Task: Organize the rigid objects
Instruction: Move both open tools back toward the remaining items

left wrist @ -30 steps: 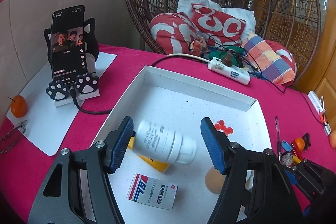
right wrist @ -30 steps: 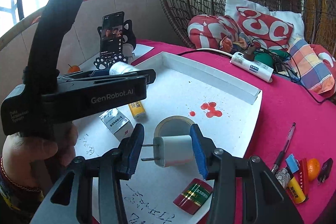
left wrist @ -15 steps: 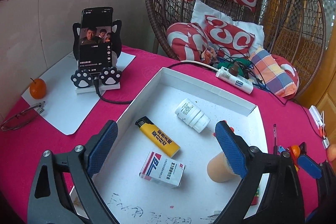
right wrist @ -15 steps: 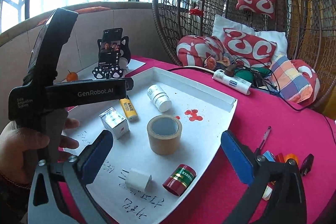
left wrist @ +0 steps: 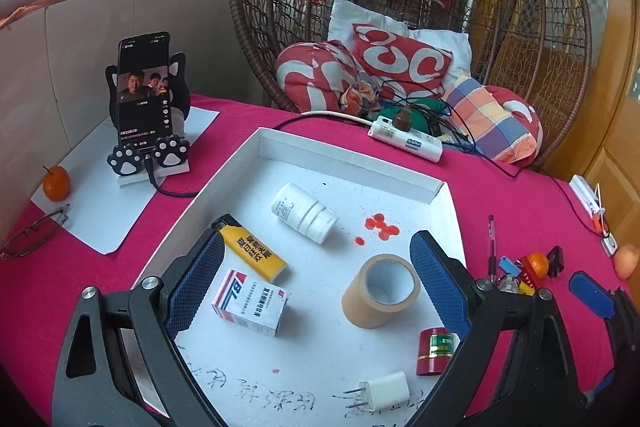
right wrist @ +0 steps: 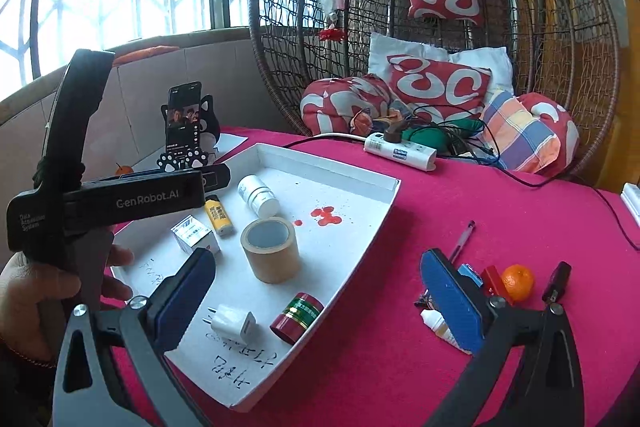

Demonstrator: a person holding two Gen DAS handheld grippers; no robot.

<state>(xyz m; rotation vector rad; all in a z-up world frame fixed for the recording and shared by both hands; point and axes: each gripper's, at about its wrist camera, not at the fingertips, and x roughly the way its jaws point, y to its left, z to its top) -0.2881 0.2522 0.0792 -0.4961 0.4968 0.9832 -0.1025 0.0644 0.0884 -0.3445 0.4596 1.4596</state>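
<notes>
A white tray [left wrist: 348, 163] [right wrist: 384, 203] on the pink table holds a white pill bottle [left wrist: 304, 213] [right wrist: 258, 195], a yellow lighter [left wrist: 252, 251] [right wrist: 218, 215], a small medicine box [left wrist: 250, 303] [right wrist: 194, 235], a tape roll [left wrist: 380, 291] [right wrist: 271, 250], a red tin [left wrist: 436, 351] [right wrist: 297, 315] and a white charger plug [left wrist: 384, 391] [right wrist: 233, 325]. My left gripper [left wrist: 316, 283] is open and empty above the tray. My right gripper [right wrist: 320, 303] is open and empty over the tray's right edge.
Right of the tray lie a pen [right wrist: 462, 237], a small orange [right wrist: 518, 281], a dropper bottle [right wrist: 436, 323] and small coloured items [left wrist: 520, 269]. A phone on a stand [left wrist: 146, 99], glasses [left wrist: 32, 231], a power strip [left wrist: 406, 141] and a wicker chair [right wrist: 440, 27] stand around.
The left gripper let go of the pill bottle and the right let go of the charger plug. Both opened and drew back and up from the tray.
</notes>
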